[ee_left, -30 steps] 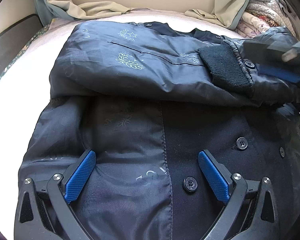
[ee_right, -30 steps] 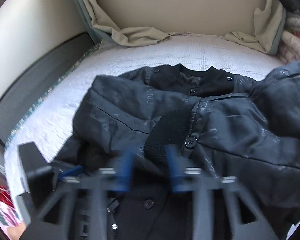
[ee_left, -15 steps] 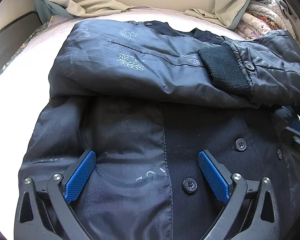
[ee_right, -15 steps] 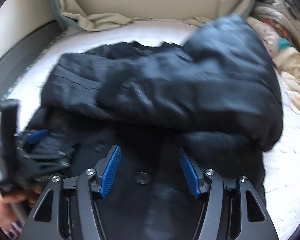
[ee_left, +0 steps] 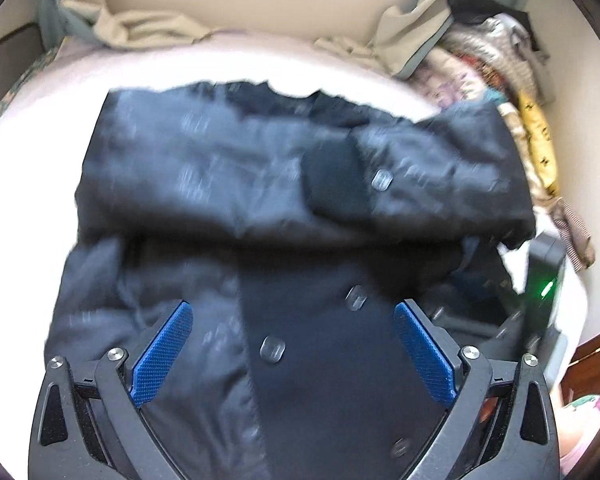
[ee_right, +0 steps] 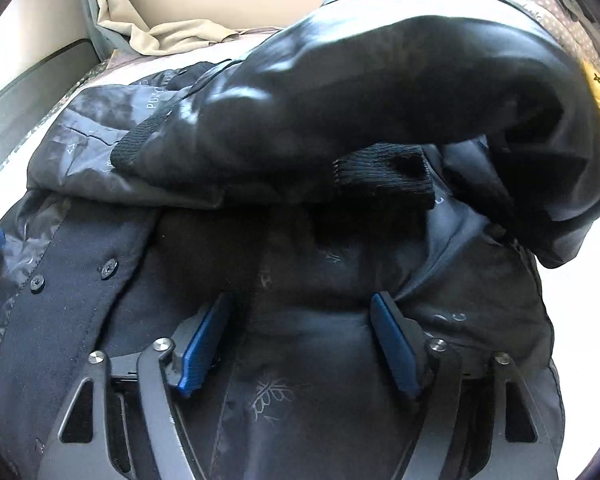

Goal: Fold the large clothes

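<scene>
One dark jacket [ee_left: 260,208] on a white bed [ee_left: 28,168], two grippers, left [ee_left: 292,344] and right [ee_right: 296,344], both spread apart over it

Left gripper [ee_left: 292,348] has drawn back from the jacket [ee_left: 284,208]; more of the bed [ee_left: 40,128] now shows, and the view is blurred. Right gripper [ee_right: 300,340] has dropped low onto the jacket's hem, fabric bunched between its spread fingers [ee_right: 392,340], the sleeve cuff [ee_right: 384,176] close ahead.
</scene>
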Demonstrator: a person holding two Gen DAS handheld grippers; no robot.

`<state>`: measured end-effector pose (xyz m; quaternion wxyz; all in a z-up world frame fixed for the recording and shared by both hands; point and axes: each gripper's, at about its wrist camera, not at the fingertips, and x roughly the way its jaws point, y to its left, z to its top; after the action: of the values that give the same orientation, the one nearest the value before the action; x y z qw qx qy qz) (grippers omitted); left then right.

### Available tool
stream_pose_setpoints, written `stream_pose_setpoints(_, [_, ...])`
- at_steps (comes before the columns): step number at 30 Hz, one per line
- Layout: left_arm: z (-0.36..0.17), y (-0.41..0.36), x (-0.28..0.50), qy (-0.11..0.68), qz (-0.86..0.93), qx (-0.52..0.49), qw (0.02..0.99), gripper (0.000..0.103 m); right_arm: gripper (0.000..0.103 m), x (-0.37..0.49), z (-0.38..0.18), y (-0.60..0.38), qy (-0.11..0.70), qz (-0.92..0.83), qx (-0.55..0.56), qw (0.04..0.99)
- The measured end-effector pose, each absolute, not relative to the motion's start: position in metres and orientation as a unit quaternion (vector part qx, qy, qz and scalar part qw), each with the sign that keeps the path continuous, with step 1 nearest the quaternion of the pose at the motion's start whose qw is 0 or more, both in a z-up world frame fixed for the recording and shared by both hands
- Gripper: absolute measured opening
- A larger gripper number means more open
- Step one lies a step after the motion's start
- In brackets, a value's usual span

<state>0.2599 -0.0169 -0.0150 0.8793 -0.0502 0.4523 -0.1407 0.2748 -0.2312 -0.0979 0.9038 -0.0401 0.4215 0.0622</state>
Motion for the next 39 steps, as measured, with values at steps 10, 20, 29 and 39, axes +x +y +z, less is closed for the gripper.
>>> stream_pose_setpoints(10, [-0.029, -0.042, 0.359, 0.508, -0.197, -0.165, 0.822, 0.073, 0.079, 0.273, -0.099, -0.230, 0.420, 0.066, -0.044, 0.904])
stream_pose_setpoints(20, [-0.063, -0.037, 0.386, 0.534, -0.205, -0.276, 0.772, 0.007, 0.082, 0.277, -0.098, -0.230, 0.422, 0.074, -0.041, 0.903])
stream_pose_setpoints(29, [-0.028, -0.016, 0.371, 0.477, -0.229, -0.279, 0.801, 0.005, 0.084, 0.277, -0.099, -0.228, 0.421, 0.072, -0.045, 0.903])
stream_pose_setpoints(39, [0.017, 0.046, 0.351, 0.416, -0.182, -0.240, 0.858, 0.005, 0.084, 0.278, -0.098, -0.226, 0.421, 0.071, -0.046, 0.903])
